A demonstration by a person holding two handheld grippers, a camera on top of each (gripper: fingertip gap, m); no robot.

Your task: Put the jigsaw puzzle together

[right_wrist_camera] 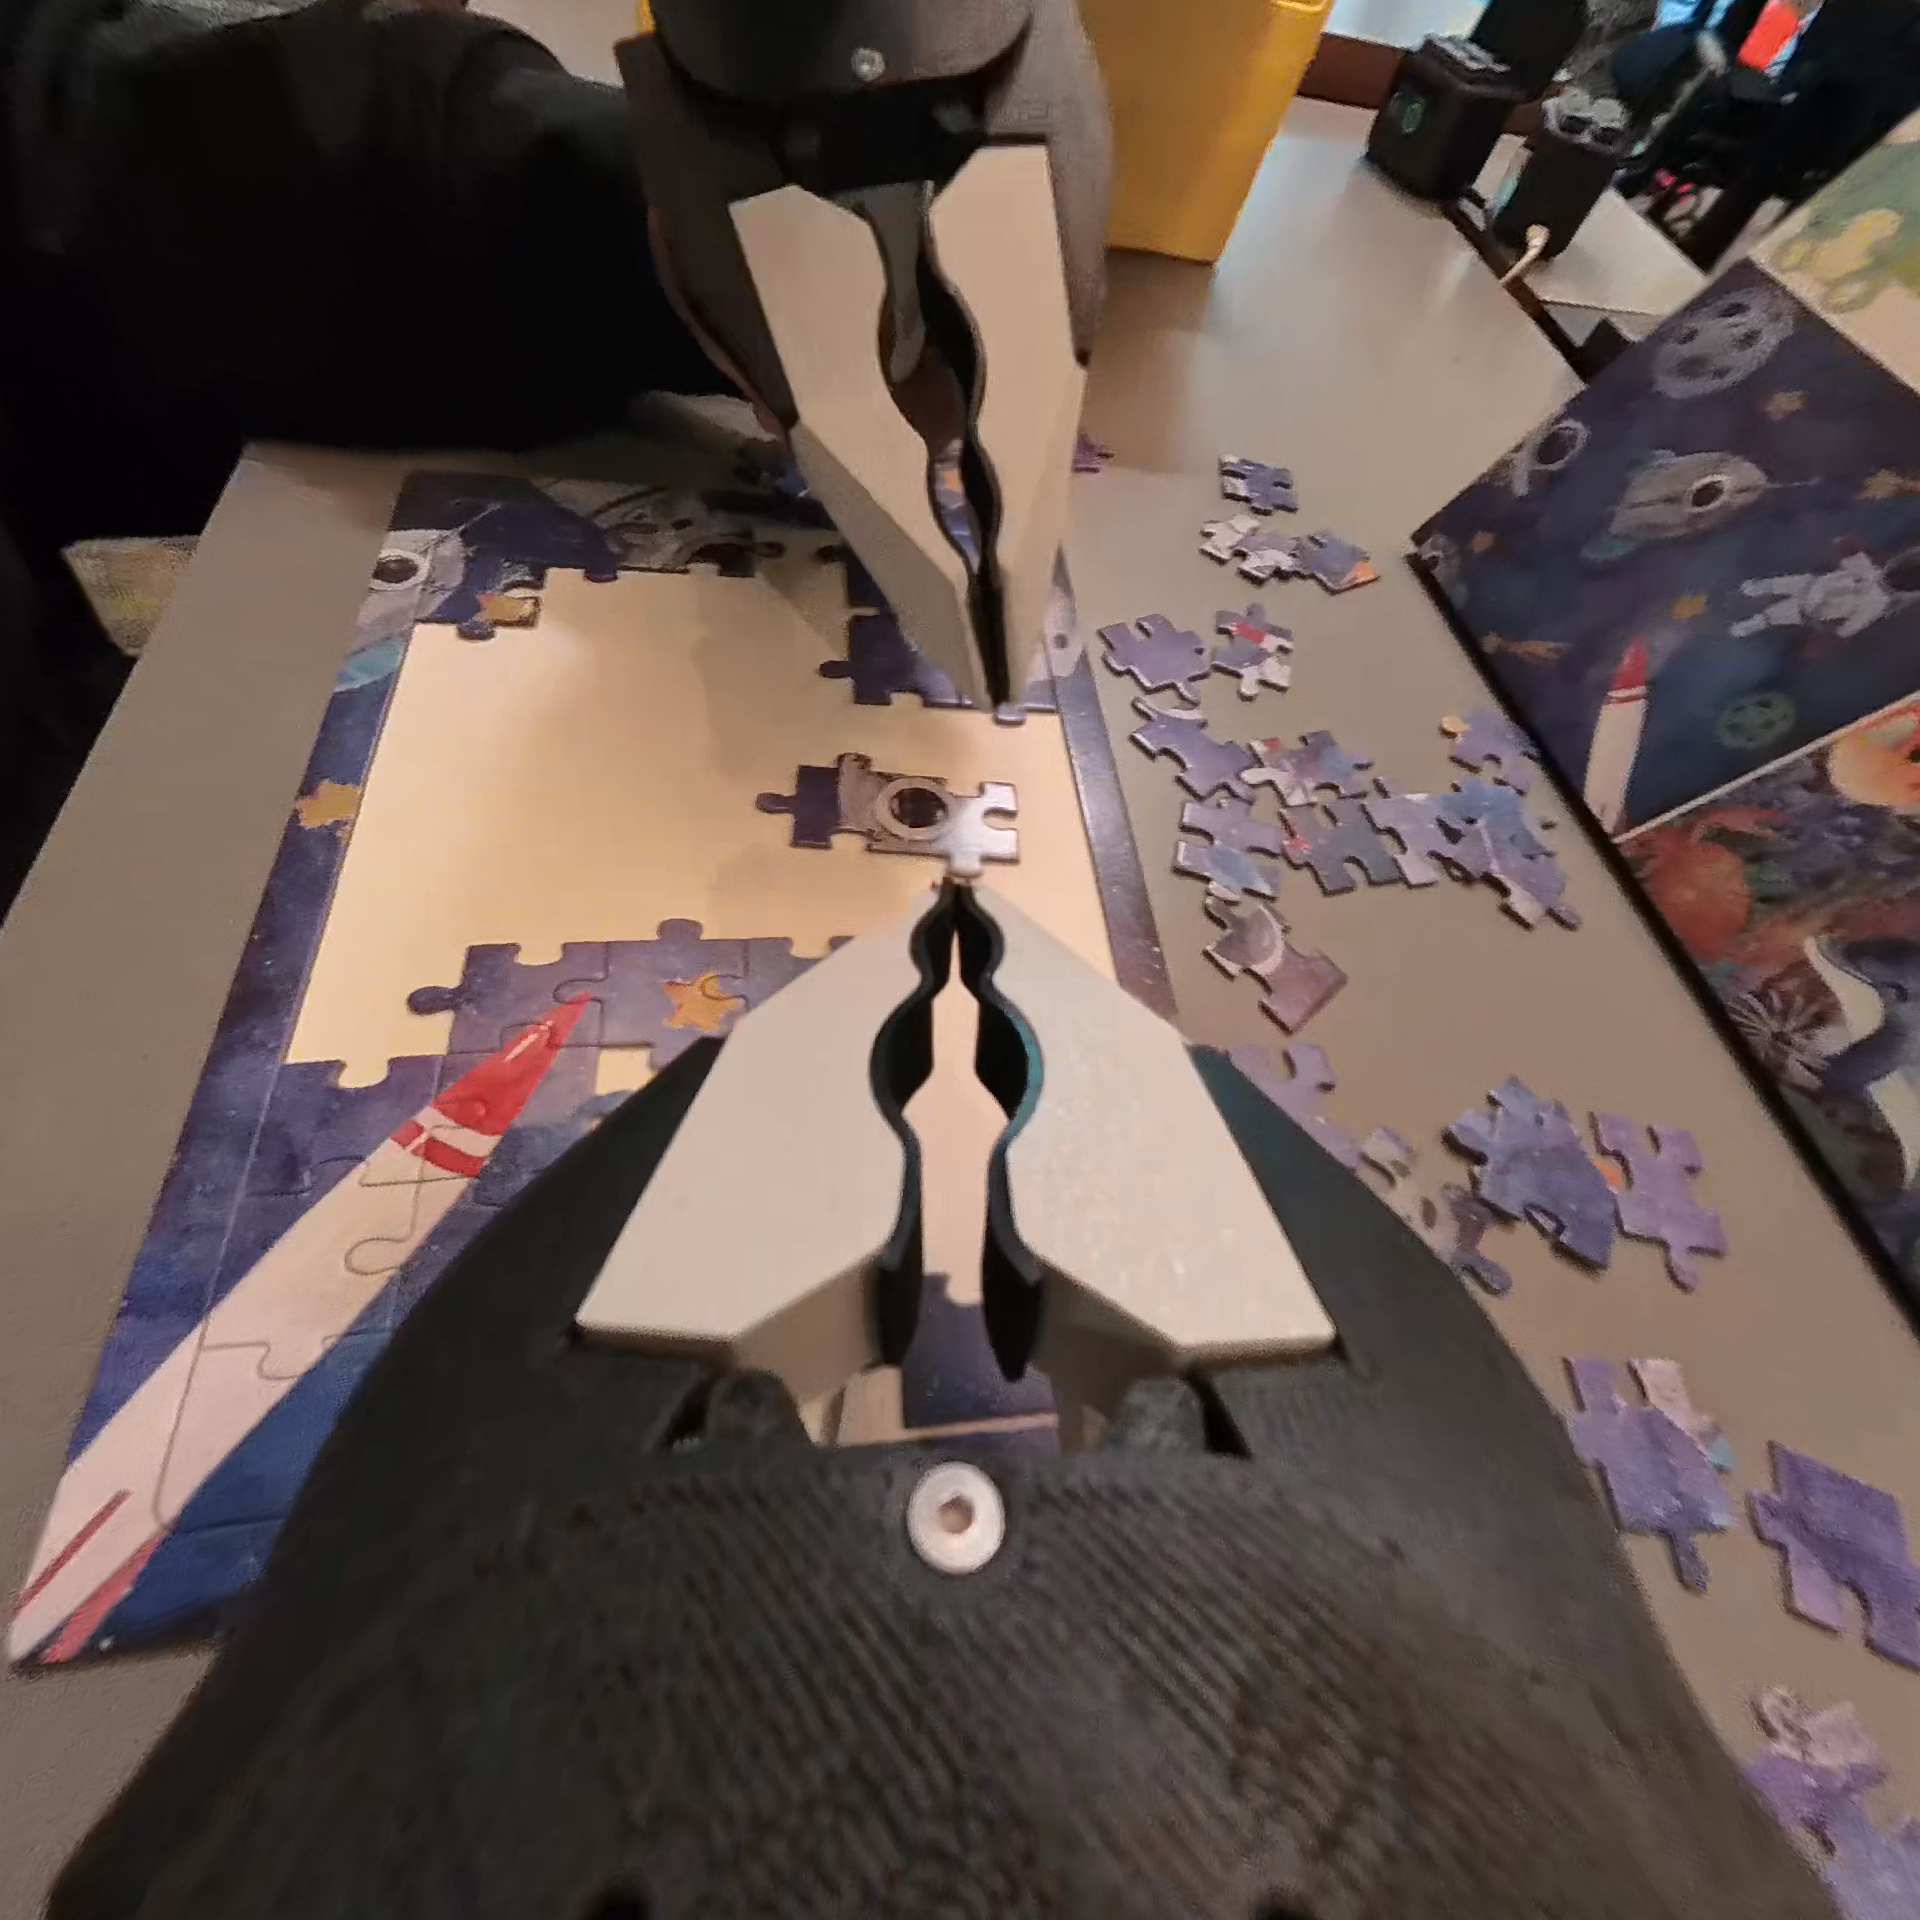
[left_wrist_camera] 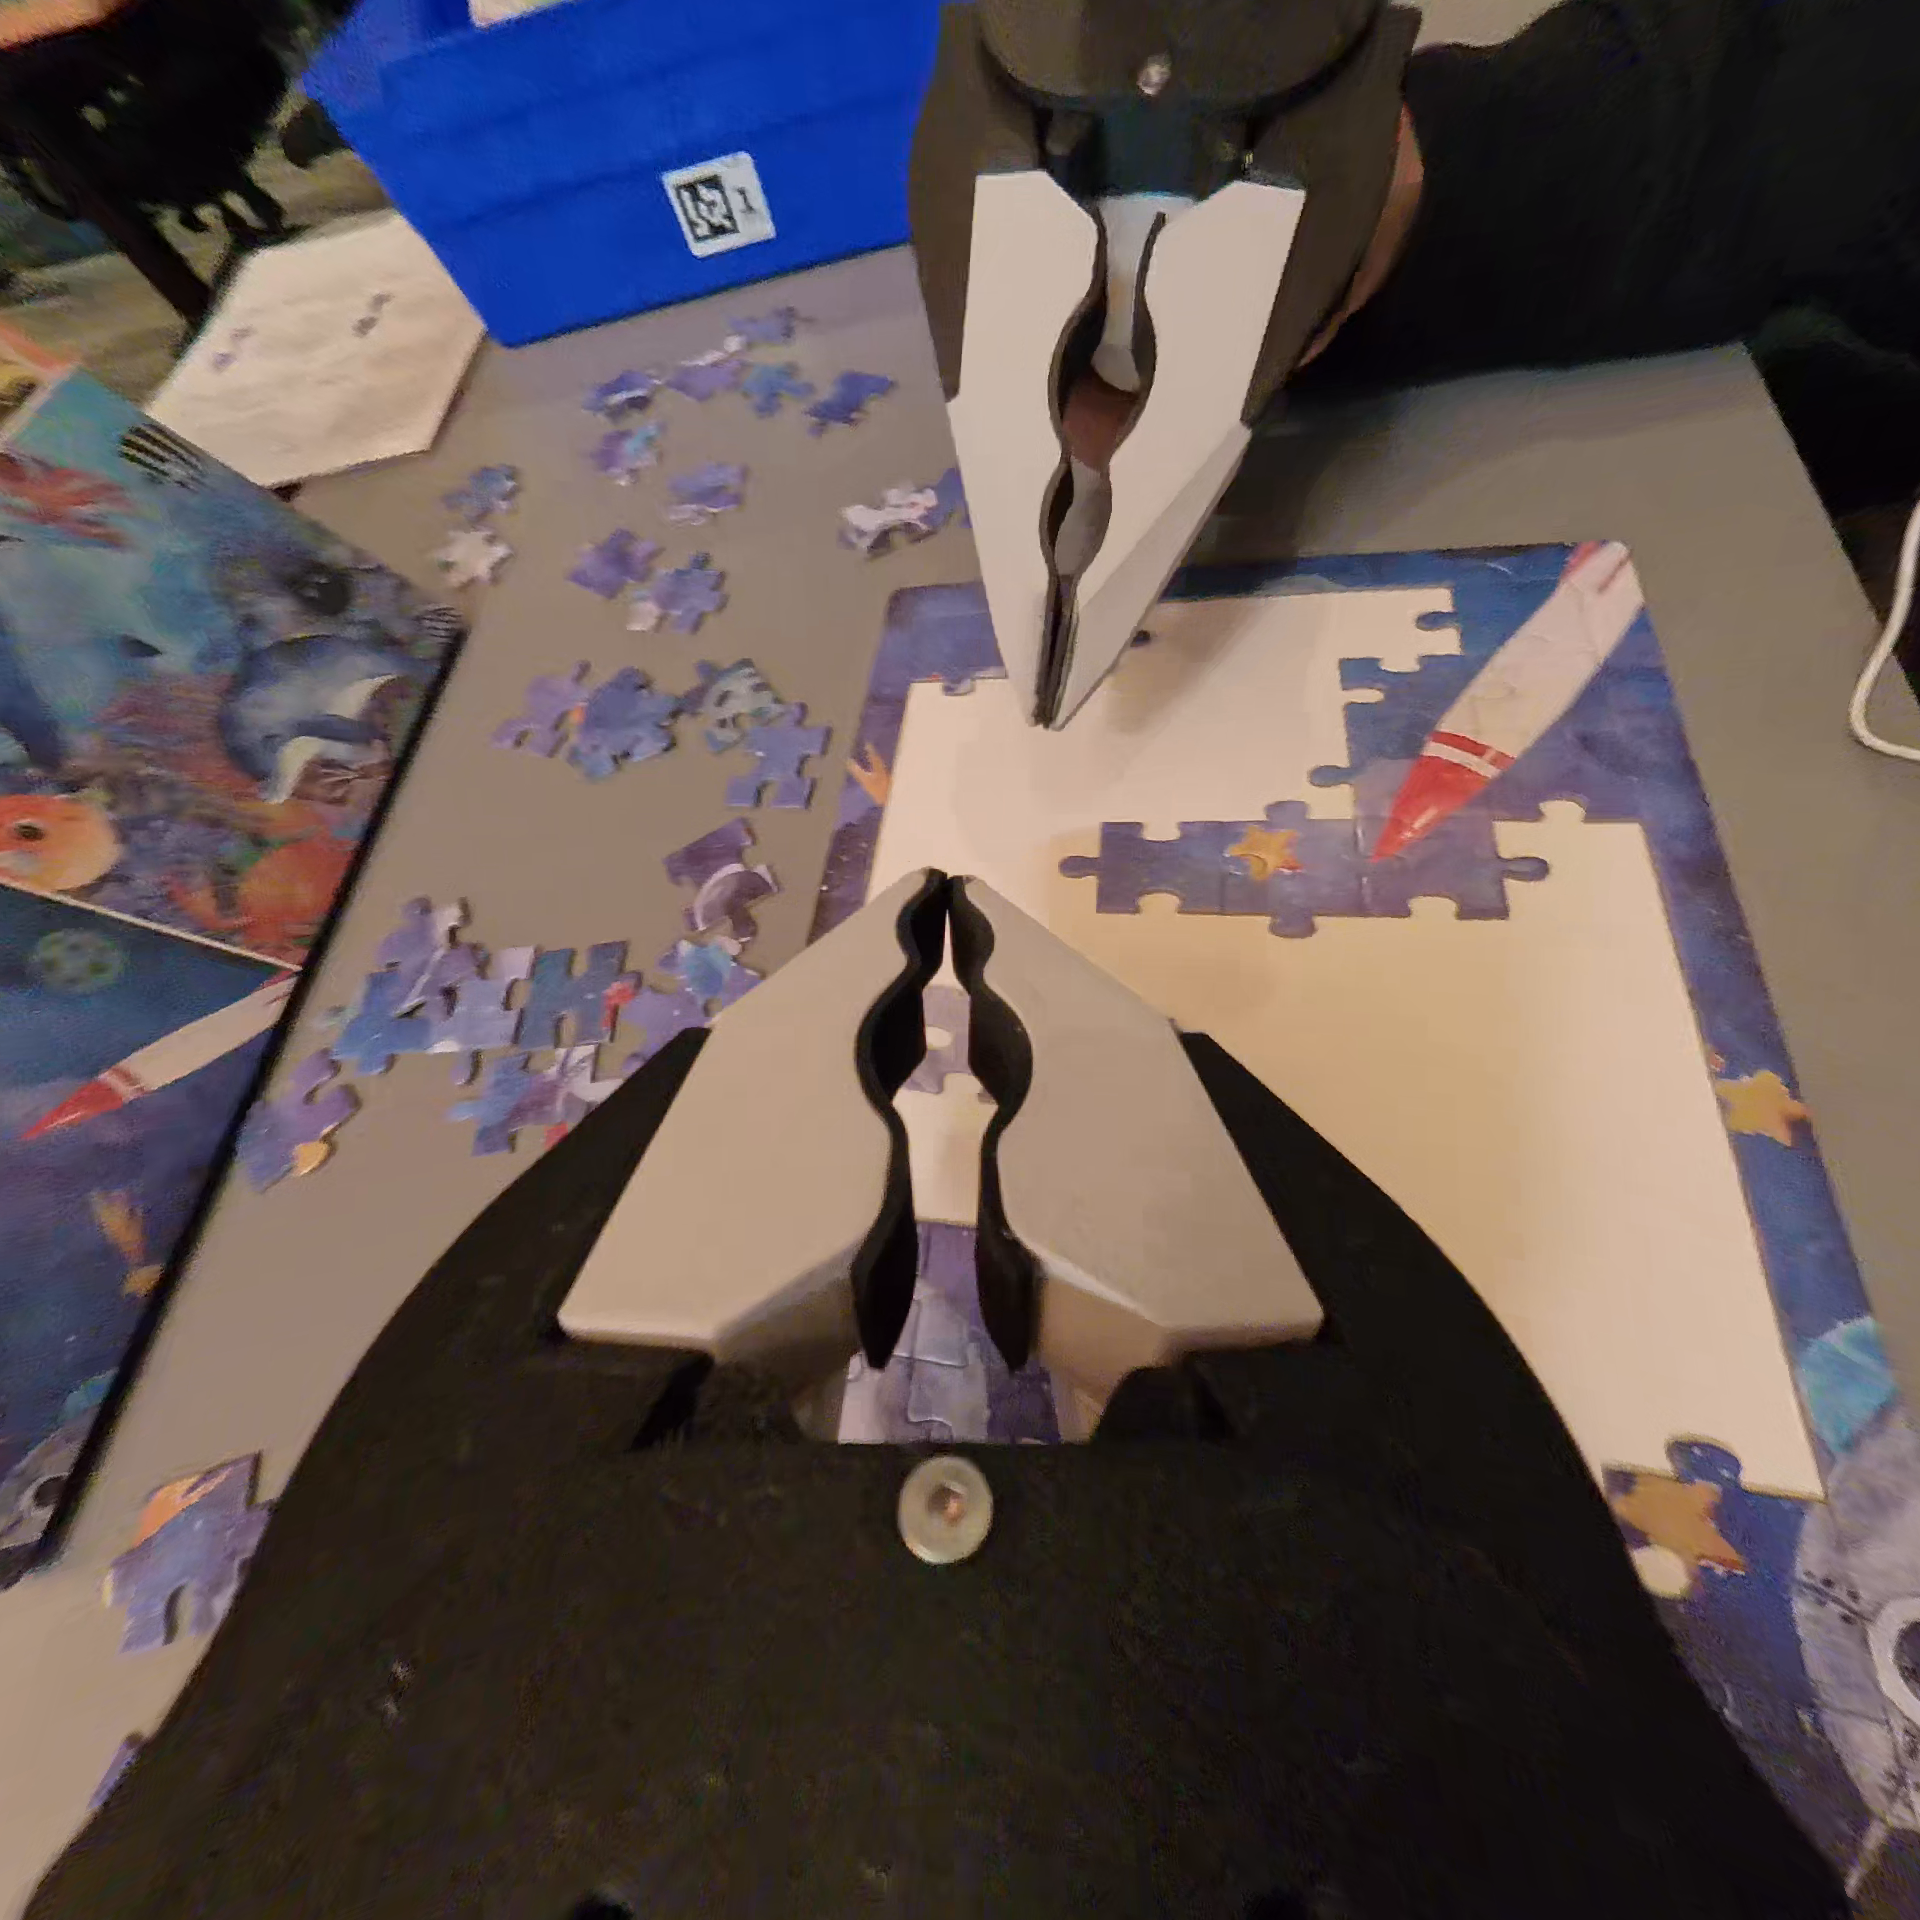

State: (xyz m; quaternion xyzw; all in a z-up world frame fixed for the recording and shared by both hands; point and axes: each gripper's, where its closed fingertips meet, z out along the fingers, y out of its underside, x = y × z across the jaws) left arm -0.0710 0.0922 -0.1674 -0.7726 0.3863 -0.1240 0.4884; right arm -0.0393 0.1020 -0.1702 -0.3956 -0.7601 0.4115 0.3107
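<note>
My left gripper (left_wrist_camera: 945,878) is shut and holds nothing, above the left edge of a puzzle board (left_wrist_camera: 1351,1091) with a cream middle and a blue assembled border. It also shows in the right wrist view (right_wrist_camera: 992,691), over the board's far border. My right gripper (right_wrist_camera: 956,883) is shut and holds nothing. Its tips sit just in front of the tab of two joined pieces with a grey ring (right_wrist_camera: 904,816), which lie loose on the cream board (right_wrist_camera: 582,748). From the left wrist view the right gripper (left_wrist_camera: 1049,717) points down at the board's far part.
Several loose blue pieces (left_wrist_camera: 644,717) (right_wrist_camera: 1371,821) lie on the grey table beside the board. A rocket section (left_wrist_camera: 1486,748) is assembled. Picture boards (left_wrist_camera: 187,675) (right_wrist_camera: 1714,582), a blue bin (left_wrist_camera: 623,156), a yellow container (right_wrist_camera: 1195,125) and a white cable (left_wrist_camera: 1881,665) ring the area. About 4 cm separates my left fingertips from my right.
</note>
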